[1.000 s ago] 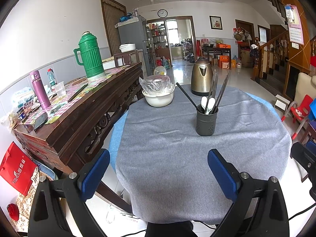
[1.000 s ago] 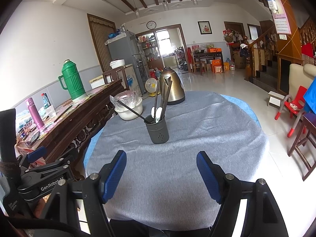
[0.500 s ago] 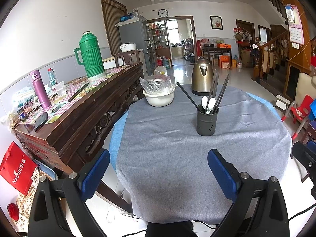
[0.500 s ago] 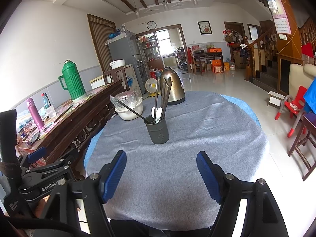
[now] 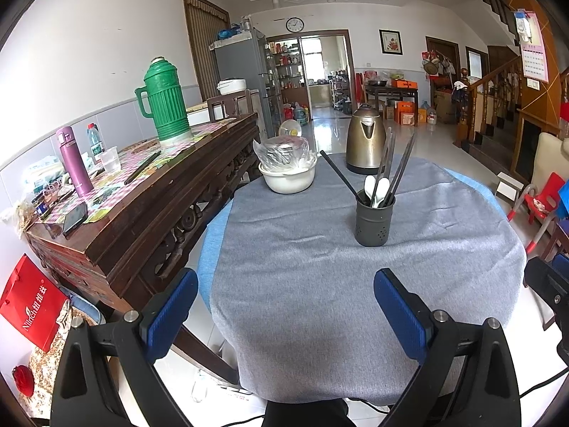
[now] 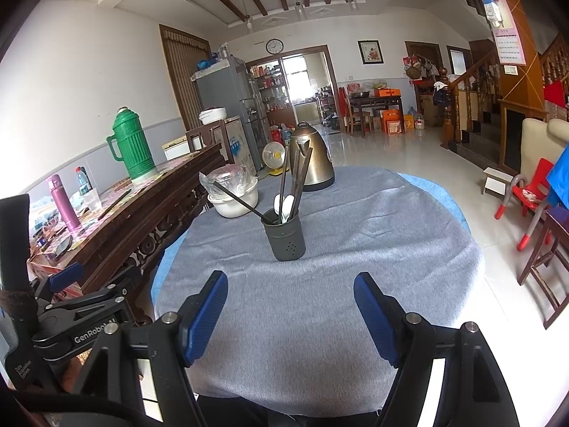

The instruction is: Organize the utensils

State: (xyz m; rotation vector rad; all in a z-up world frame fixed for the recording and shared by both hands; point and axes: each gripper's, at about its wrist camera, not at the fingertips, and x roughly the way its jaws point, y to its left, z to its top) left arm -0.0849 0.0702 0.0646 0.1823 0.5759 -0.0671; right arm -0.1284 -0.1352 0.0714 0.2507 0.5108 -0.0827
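Note:
A dark grey utensil holder [image 5: 374,219] stands upright on the round table's grey cloth [image 5: 320,284]; it also shows in the right wrist view [image 6: 284,235]. It holds dark chopsticks [image 5: 398,170] and two white spoons [image 5: 377,186]. My left gripper [image 5: 284,306] is open and empty, low over the table's near edge, well short of the holder. My right gripper [image 6: 290,306] is open and empty, also at the near edge. The left gripper's body shows at the left of the right wrist view [image 6: 81,316].
A white bowl with a plastic bag [image 5: 288,170] and a metal kettle [image 5: 366,142] stand at the table's far side. A wooden sideboard [image 5: 142,206] with a green thermos [image 5: 163,106] is on the left. Red chairs [image 6: 526,195] stand right.

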